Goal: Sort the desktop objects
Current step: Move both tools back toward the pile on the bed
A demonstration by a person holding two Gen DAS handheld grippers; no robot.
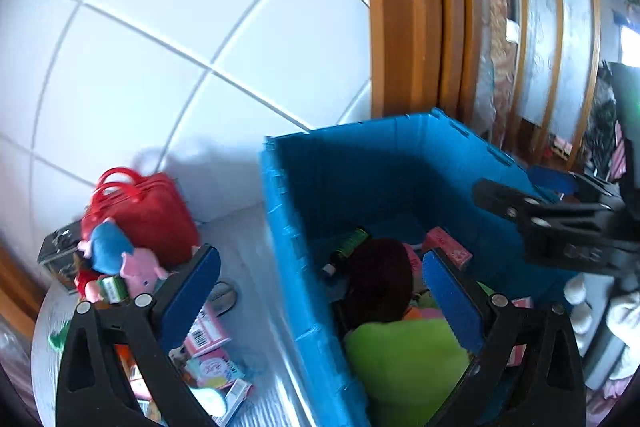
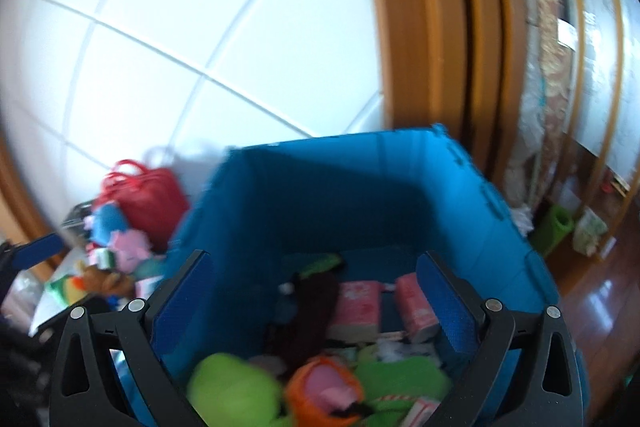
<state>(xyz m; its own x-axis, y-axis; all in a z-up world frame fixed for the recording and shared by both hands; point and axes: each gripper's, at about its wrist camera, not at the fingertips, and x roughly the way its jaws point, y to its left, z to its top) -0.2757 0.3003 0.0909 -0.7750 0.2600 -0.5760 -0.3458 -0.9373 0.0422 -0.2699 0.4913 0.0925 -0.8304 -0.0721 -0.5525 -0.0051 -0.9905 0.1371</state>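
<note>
A tall blue bin stands on the table, partly filled. In it lie a lime-green plush, a dark maroon item, pink boxes and a green bottle. My left gripper is open and holds nothing; it straddles the bin's left wall, one finger over the table and one inside. My right gripper hangs open over the bin, above pink boxes, an orange-and-pink toy and green plush. Its black body shows over the bin's right rim.
Left of the bin, the grey table carries a red handbag, pink and blue pig plushes, small pink and white boxes and a dark box. White tiled wall behind; wooden door frame at the right.
</note>
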